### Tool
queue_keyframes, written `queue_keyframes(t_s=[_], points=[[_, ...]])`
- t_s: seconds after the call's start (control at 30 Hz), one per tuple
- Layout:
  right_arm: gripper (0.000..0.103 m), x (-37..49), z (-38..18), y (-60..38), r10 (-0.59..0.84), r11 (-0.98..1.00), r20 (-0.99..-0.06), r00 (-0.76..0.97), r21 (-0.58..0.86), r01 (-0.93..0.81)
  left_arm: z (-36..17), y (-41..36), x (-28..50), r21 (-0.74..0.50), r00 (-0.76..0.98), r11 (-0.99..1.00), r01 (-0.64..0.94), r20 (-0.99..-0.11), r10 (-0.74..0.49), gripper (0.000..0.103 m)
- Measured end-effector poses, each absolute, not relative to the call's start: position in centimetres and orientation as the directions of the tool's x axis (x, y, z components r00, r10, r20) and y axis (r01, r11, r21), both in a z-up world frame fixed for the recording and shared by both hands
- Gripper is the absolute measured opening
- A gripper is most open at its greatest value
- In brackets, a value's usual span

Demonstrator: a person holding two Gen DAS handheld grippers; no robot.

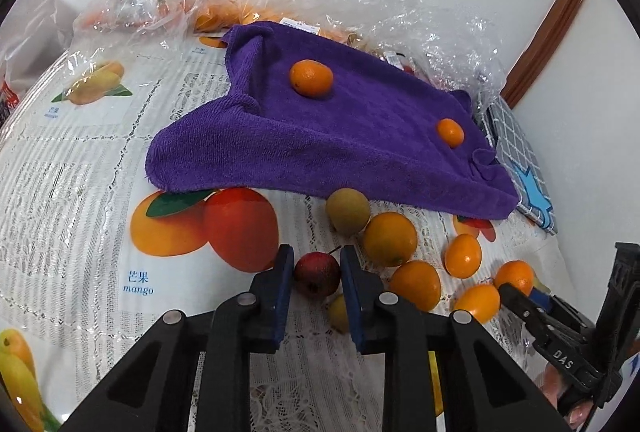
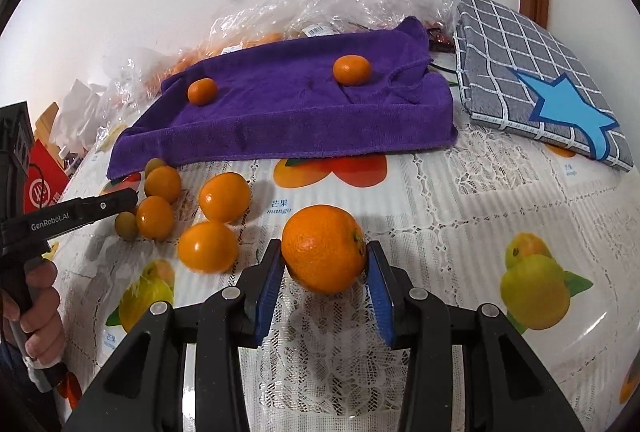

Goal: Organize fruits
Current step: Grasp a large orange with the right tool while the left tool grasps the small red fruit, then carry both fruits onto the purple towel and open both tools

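At the lower centre of the right wrist view, a large orange [image 2: 324, 250] is clamped between the fingers of the right gripper [image 2: 325, 280]. A small red fruit [image 1: 317, 273] is enclosed by the left gripper [image 1: 316, 286], possibly gripped. Farther up, two small oranges [image 2: 352, 70] are seen on the purple towel [image 2: 288, 112] on the tabletop [image 2: 460, 200].

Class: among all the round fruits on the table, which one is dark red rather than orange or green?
The small red fruit between the left gripper's fingers. It alone is dark red with a thin stem.
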State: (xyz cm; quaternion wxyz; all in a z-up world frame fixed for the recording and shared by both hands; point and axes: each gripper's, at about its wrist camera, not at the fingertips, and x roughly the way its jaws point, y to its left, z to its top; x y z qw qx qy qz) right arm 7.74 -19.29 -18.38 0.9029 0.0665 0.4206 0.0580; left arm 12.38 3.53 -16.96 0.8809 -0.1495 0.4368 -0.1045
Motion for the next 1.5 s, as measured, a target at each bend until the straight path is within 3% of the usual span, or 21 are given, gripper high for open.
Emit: queue_keyframes(t_s=[0.17,0.77,1.03,1.33,1.5], points=[[0.039,7.9,-18.5,-19.3,0.149,0.986,-0.761,0.631,0.164,-0.036,-16.7,4.5,11.6,-0.405,0.637,0.914,0.033,-0.697,-0.331,0.023],[0.038,7.0,-17.7,-20.6,0.186,0.971,-0.709,0.680,0.237,-0.019,-16.0,6.0,10.9,-0.394,0.716,0.919,-0.034,-0.651,-0.253,0.023],[0.038,8.3,-15.9,-21.0,0.159,0.980,-0.692,0.704,0.197,-0.028,-14.2,5.6,10.9,-0.364,0.756,0.931,-0.012,-0.613,-0.230,0.023],[0.038,12.5,-11.7,-21.2,0.152,0.986,-0.625,0.765,0.153,-0.072,-9.7,4.8,14.8,-0.300,0.801,0.954,0.014,-0.568,-0.190,0.023],[0.038,15.7,-10.0,-21.1,0.166,0.984,-0.587,0.792,0.152,-0.094,-9.1,4.1,18.6,-0.330,0.798,0.944,0.010,-0.567,-0.206,0.023]])
